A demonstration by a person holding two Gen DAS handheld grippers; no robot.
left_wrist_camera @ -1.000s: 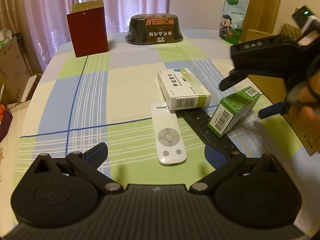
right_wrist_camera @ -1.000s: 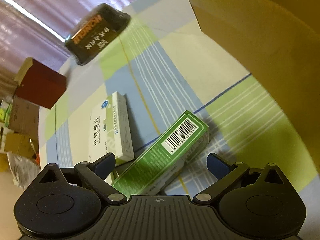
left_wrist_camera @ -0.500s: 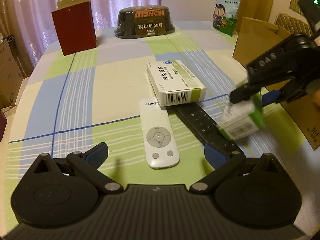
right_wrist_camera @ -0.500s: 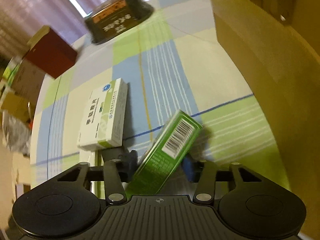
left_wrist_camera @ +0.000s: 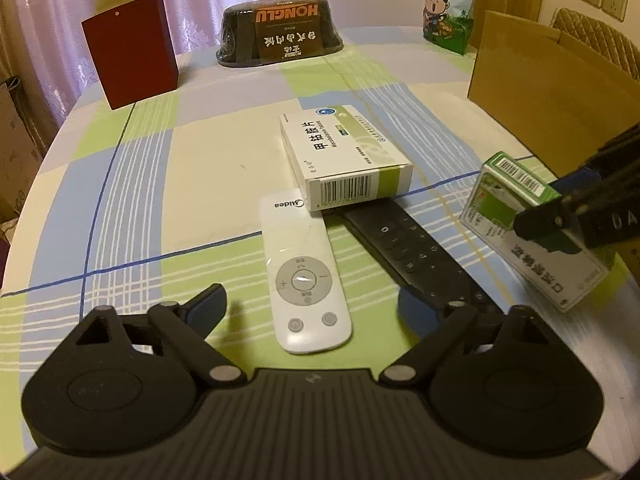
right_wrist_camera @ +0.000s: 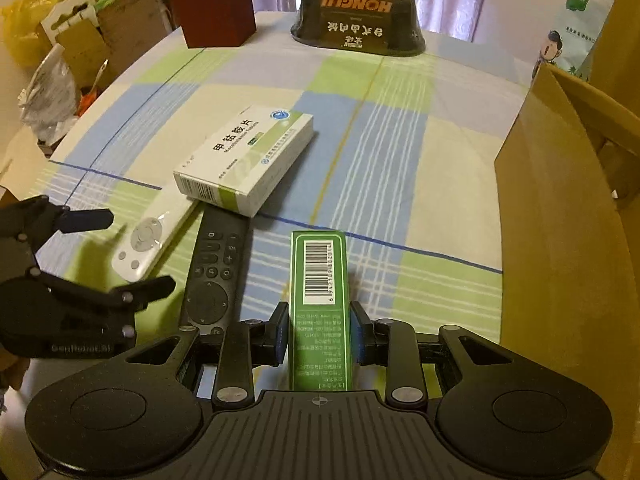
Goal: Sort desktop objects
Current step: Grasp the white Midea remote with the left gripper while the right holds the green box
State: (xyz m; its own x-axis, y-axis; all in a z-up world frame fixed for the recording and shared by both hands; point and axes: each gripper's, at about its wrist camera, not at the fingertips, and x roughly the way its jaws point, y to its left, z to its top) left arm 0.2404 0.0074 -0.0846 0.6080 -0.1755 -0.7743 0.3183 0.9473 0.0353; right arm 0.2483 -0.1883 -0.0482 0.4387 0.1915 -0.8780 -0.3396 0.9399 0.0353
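Right gripper has its two blue-padded fingers closed on the sides of a green medicine box, which it holds lifted clear of the checked tablecloth, barcode face up and long axis pointing away from the camera. Left gripper hangs with its fingers spread wide and nothing between them, low over the near end of a white remote. Judging by the hold, the step in hand is carrying the green box to wherever it belongs; an open cardboard box stands just to the right and seems the likely place, though that is a guess. To do this well, the grip should stay firm on the box's narrow sides, since much of its length juts out ahead of the pads and could swing or slip, and the box must rise above the cardboard wall before it crosses over. Elsewhere on the table, a white and green medicine carton rests on the far ends of the white remote and of a black remote, which lie side by side. Farther back stand a dark red box, a black food tub and a green snack bag. Nothing blocks the way except the cardboard wall itself.
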